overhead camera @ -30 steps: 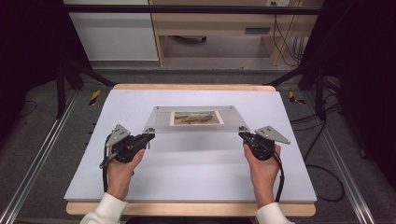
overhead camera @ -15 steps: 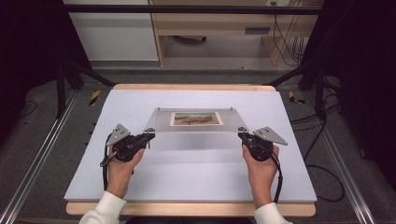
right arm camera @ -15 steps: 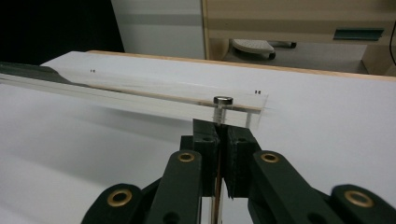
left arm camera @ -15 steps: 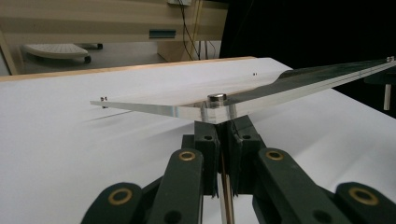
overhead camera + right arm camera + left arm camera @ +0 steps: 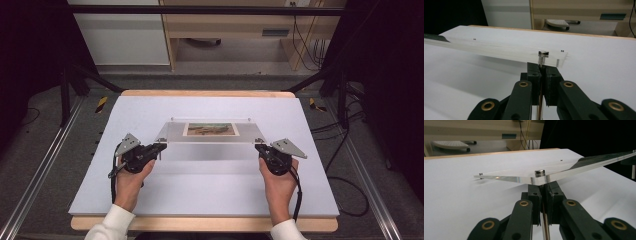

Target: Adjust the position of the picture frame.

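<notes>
Your left gripper (image 5: pixel 159 146) clamped on the acrylic frame's (image 5: pixel 210 141) near-left corner post, your right gripper (image 5: pixel 259 147) clamped on the near-right post, frame lifted just above the white table (image 5: pixel 200 190), photo (image 5: pixel 210 129) inside.

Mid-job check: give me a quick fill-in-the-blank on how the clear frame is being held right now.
1. The left gripper and right gripper each clamp a near ____ of the clear acrylic frame.
2. The frame's near edge is raised above the ____ table.
3. Sandwiched in the frame is a ____.
4. Both grippers' jaws are ____.

Missing words: corner; white; picture; shut
</notes>
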Available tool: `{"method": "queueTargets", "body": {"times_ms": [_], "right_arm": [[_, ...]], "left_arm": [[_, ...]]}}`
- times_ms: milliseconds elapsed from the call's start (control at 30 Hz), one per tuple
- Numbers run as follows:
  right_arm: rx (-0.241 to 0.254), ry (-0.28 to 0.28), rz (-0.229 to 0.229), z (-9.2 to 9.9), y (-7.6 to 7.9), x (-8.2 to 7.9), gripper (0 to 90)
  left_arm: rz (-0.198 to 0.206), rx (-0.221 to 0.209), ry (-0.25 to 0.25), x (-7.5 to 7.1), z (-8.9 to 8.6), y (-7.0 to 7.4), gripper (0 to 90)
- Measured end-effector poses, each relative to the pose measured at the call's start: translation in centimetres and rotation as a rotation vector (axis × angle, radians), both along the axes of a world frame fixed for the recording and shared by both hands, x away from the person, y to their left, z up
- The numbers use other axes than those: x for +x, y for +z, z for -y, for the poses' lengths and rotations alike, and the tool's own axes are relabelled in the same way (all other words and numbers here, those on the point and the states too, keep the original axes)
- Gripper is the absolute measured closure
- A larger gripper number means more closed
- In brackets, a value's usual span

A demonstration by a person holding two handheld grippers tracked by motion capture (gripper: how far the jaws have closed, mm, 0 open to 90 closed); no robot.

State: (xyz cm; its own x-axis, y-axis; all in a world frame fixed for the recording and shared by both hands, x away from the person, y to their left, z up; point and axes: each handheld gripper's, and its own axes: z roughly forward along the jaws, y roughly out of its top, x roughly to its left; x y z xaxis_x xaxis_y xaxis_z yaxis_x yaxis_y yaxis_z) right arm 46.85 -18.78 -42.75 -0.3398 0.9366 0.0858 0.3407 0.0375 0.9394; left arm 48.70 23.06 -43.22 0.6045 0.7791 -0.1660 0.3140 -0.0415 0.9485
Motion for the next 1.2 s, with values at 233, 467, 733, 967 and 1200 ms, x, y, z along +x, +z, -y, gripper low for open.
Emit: {"method": "queueTargets", "body": {"times_ms": [233, 467, 733, 967, 1200], "right_arm": [[-0.005, -0.001, -0.008, -0.1, -0.4, 0.0, 84.8], [-0.003, 0.002, -0.018, -0.1, -0.8, -0.3, 84.8], [-0.002, -0.004, -0.045, 0.1, -1.8, -0.9, 84.8], [0.001, 0.002, -0.049, 0.1, -2.0, -1.1, 84.9], [0.001, 0.008, -0.059, 0.0, -2.2, -1.2, 84.8]], "left_arm": [[-0.01, -0.001, 0.0, 0.1, -0.1, -0.4, 82.7], [-0.023, 0.009, 0.011, -0.3, 0.1, -0.8, 83.0], [-0.067, 0.036, 0.017, -1.1, 0.4, -1.4, 83.7], [-0.079, 0.048, 0.02, -1.1, 0.4, -1.5, 83.9], [-0.085, 0.062, 0.023, -1.2, 0.3, -1.6, 84.0]]}}
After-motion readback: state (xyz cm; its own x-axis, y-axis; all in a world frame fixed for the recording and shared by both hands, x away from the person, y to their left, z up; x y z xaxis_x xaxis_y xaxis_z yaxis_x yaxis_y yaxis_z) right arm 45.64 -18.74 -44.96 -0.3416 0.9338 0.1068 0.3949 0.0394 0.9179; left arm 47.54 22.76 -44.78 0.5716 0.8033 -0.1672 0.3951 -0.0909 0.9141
